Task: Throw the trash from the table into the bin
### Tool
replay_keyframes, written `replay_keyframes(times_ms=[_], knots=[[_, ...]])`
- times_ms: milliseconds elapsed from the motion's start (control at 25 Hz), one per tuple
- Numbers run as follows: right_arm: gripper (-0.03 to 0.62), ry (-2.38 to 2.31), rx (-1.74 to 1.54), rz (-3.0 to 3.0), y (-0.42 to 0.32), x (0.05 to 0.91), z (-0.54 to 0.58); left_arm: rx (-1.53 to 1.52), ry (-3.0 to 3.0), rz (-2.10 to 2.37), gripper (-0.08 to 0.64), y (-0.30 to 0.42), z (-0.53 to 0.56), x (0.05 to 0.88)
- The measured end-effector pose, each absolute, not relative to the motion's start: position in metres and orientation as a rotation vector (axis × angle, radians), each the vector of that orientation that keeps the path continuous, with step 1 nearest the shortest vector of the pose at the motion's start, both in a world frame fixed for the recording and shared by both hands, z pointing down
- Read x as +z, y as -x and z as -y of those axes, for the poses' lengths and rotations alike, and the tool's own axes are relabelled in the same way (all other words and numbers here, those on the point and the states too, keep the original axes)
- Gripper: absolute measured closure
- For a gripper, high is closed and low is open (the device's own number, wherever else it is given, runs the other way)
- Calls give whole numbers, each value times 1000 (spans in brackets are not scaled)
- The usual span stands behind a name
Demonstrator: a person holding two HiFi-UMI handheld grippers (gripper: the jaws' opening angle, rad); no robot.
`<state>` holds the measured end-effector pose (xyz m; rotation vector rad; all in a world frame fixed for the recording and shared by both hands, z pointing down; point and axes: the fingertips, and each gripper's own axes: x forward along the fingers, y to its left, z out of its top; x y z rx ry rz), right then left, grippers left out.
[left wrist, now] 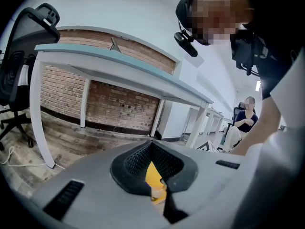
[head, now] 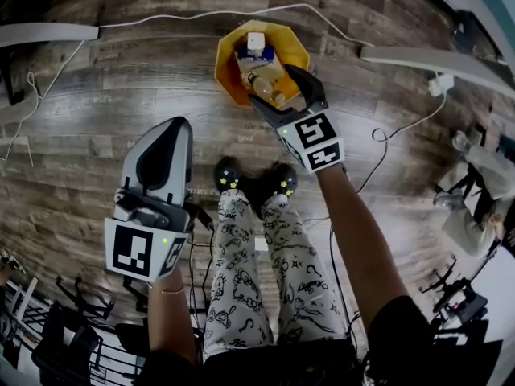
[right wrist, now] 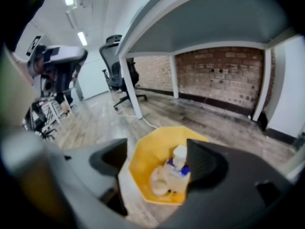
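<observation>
Floorboards (head: 96, 119) bear bin (head: 228, 51); carton (head: 256, 52) within points cap away; right tool (right wrist: 156, 151) agape, empty; left tool (left wrist: 153, 147) closed.

Yellow bin (head: 226, 51): near rim hidden under right gripper (head: 286, 96). Carton (head: 251, 58) inside: print too small to read. Pale item (right wrist: 159, 182) beside carton blurred, unidentifiable. Left gripper view: only yellow sliver (left wrist: 154, 177) shows through jaw slit.
</observation>
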<state>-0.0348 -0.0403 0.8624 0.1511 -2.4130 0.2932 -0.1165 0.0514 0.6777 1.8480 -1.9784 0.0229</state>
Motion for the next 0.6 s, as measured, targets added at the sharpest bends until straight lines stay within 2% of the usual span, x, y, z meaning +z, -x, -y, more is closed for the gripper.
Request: replay_keyframes(times_ms=[440,480,520,600], knots=[[219,-180,297,2472,30,825,45,4,-1875,1979,552,113,-42,659],[236,-181,297,2474,29,822,44,6,-1877,1976,552,112,-42,658],[329,-189,306,2481,28,818,43,8,-1879,1973,552,110,-43,656],[372,-214,339,2499,25,810,43,13,-1883,1969,552,109,-42,652]])
